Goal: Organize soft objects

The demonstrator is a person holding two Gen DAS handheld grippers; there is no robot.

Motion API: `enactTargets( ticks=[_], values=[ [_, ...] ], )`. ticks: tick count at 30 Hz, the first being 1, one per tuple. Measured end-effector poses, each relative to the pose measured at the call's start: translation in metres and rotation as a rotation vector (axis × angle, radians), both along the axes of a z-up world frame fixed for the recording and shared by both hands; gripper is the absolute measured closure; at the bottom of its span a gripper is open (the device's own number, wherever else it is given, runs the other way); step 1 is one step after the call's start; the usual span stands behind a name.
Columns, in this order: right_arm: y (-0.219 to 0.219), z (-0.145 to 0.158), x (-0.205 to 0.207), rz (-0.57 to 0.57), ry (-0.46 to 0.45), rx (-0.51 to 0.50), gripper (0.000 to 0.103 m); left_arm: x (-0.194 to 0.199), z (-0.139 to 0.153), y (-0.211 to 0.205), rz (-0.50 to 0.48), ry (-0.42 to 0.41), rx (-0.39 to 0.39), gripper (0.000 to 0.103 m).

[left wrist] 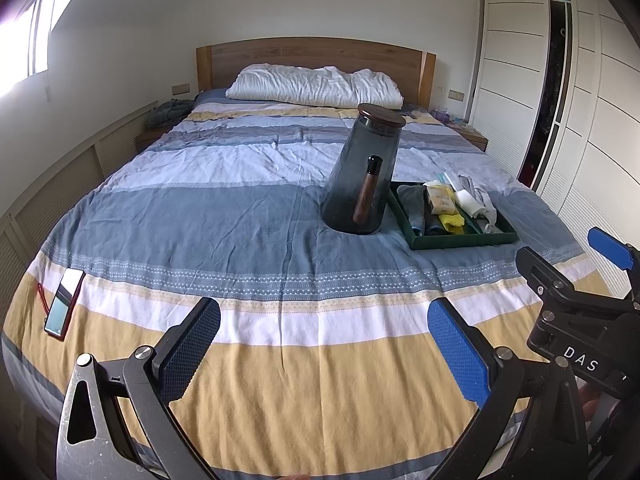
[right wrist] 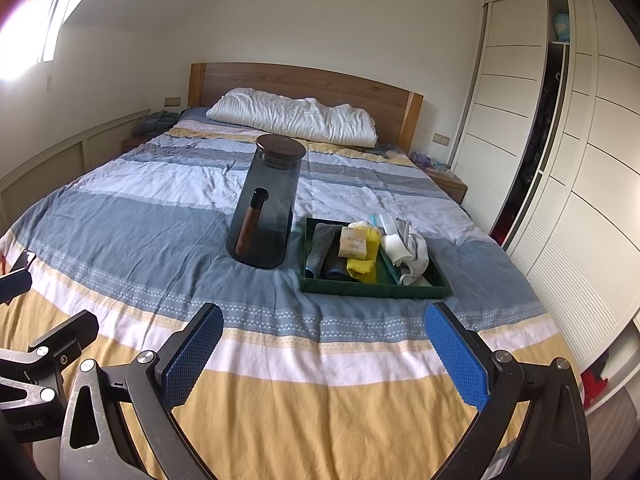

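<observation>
While the tray [right wrist: 376, 290] near the bed's [left wrist: 256, 208] right edge hides part of its socks [right wrist: 412, 250] and cloths [right wrist: 362, 268] behind a jug [right wrist: 266, 210], both the left gripper [left wrist: 324, 344] and right gripper [right wrist: 324, 354] hover spread and empty, and only the left view shows a phone [left wrist: 64, 304].

Grey, yellow and white folded cloths [right wrist: 362, 268] crowded in a green tray [right wrist: 372, 291] on the bed.

One pitcher [right wrist: 264, 208], one tray [right wrist: 372, 291], one pillow [right wrist: 296, 118], one phone [left wrist: 64, 304].
</observation>
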State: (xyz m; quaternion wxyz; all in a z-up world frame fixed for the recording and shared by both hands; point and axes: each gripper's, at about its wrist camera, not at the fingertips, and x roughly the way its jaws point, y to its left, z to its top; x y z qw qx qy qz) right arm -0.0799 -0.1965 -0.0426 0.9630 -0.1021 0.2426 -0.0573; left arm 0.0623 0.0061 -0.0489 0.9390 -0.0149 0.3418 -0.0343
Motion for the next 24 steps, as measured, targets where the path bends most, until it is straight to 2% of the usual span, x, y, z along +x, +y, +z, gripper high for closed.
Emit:
enactTargets(
  ticks=[24],
  values=[
    [-0.0006, -0.002, -0.0004, 0.003, 0.001, -0.002, 0.0, -0.0007, -0.002, 0.0017, 0.007, -0.002, 0.003, 0.001]
  ],
)
